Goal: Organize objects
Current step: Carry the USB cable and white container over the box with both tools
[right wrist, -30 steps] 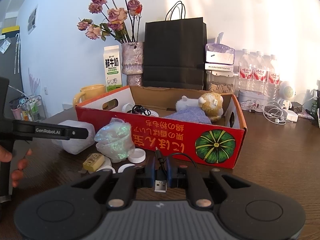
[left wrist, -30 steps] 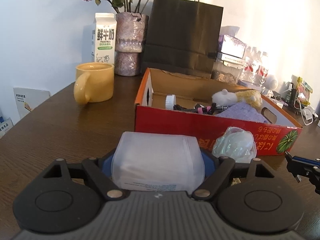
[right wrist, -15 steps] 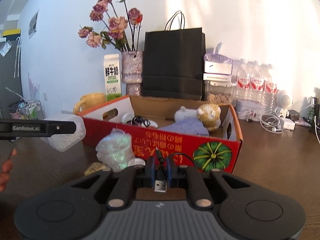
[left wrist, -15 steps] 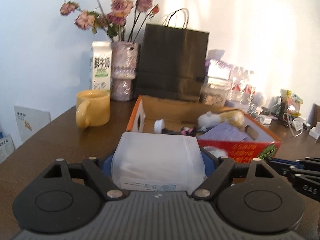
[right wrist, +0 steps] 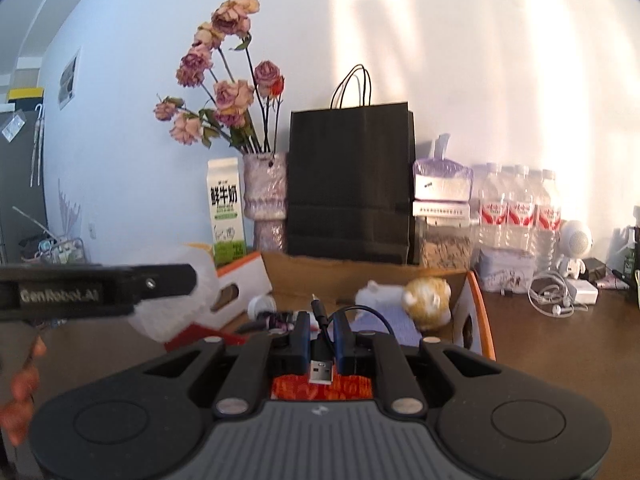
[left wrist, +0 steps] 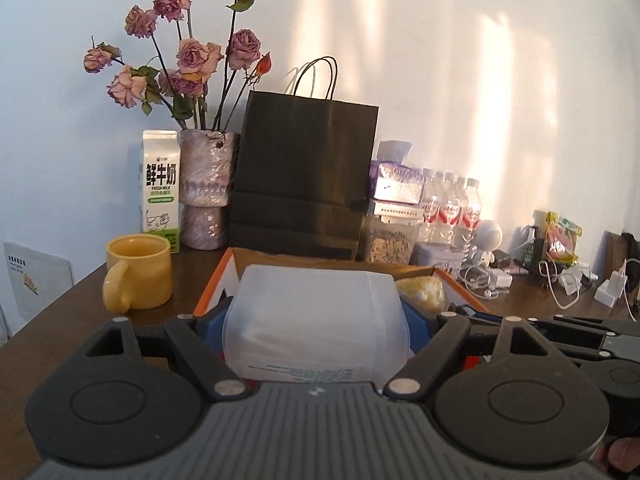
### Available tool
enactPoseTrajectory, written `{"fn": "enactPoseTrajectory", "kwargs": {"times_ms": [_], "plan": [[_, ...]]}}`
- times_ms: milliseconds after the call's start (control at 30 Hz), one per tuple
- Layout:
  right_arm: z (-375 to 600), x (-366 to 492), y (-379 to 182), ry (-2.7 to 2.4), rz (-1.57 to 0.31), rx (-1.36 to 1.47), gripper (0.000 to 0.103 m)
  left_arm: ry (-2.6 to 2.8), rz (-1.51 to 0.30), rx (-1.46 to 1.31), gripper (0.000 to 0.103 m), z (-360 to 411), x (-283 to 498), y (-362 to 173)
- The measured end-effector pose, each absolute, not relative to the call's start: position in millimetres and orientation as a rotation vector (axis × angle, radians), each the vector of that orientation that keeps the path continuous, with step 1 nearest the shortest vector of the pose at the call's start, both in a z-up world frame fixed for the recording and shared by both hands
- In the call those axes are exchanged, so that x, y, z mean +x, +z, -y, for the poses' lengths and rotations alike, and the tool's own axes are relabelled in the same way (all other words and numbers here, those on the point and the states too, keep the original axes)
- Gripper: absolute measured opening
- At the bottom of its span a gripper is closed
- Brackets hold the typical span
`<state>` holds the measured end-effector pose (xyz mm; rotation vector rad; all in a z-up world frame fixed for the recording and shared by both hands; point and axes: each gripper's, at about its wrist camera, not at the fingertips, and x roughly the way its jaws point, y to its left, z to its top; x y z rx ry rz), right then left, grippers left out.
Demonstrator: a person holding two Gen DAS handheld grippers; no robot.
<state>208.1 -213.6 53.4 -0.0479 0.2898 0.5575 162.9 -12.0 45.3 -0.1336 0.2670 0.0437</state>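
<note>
Left wrist view: your left gripper [left wrist: 316, 320] has its jaws spread wide and clamped on a translucent plastic tub [left wrist: 316, 316], one blue pad on each side wall. The tub is frosted white with rounded corners, lies on its side, and shows a small printed label strip along its near edge. It fills the gap between the fingers and hangs in front of the cardboard box [left wrist: 224, 272], hiding most of the inside. The box has an orange-edged rim and a plain brown inner wall. A yellow plush toy [left wrist: 424, 292] peeks out just right of the tub. A glossy yellow mug [left wrist: 138, 278] stands on the dark wood table [left wrist: 60, 320] to the left of the box. Behind it stand a milk carton [left wrist: 159, 186], a textured vase with dried roses [left wrist: 204, 188] and a matte black paper bag [left wrist: 306, 176].

Right wrist view: your right gripper [right wrist: 322, 340] has its jaws drawn together, pinching a thin black USB cable [right wrist: 320, 344]. The metal plug points back toward the camera and the cord loops forward over the box. The gripper sits over the near red wall of the box [right wrist: 320, 388]. Inside lie a white and yellow plush toy [right wrist: 420, 300], a lilac cloth [right wrist: 396, 324] and a small white cap [right wrist: 260, 306]. The left gripper's black finger [right wrist: 100, 290] crosses the left edge, with the tub [right wrist: 180, 300] blurred beyond it, by the box's left end.
</note>
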Motion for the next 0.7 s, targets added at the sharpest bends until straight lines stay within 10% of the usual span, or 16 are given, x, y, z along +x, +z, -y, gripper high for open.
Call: {"fn": "enactPoseTrajectory", "kwargs": {"times_ms": [700], "plan": [[183.9,298.3,59.9,0.549,-0.284,-0.038,0.011,0.061,-0.263,-0.181,0.083,3.3,255.5,47.3]]}}
